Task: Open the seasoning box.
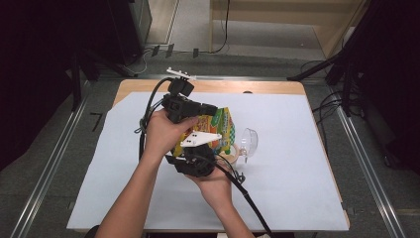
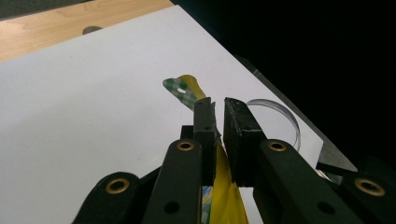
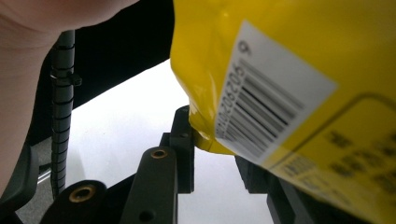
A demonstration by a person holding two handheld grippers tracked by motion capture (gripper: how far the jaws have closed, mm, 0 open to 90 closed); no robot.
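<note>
A light wooden table (image 1: 148, 85) stands on a grey floor (image 1: 44, 163) between two metal rails (image 1: 369, 163), its top almost wholly covered by a white sheet (image 1: 292, 173). A bare strip of wood runs along the far edge, broken by a small dark hole (image 1: 247, 92) near the middle. Right of centre on the sheet sits a clear plastic bowl (image 1: 249, 142), tipped so its open mouth faces partly sideways. In the left gripper view the same bowl's rim curves over the white sheet near the table's edge, with the wooden strip and hole far off.
</note>
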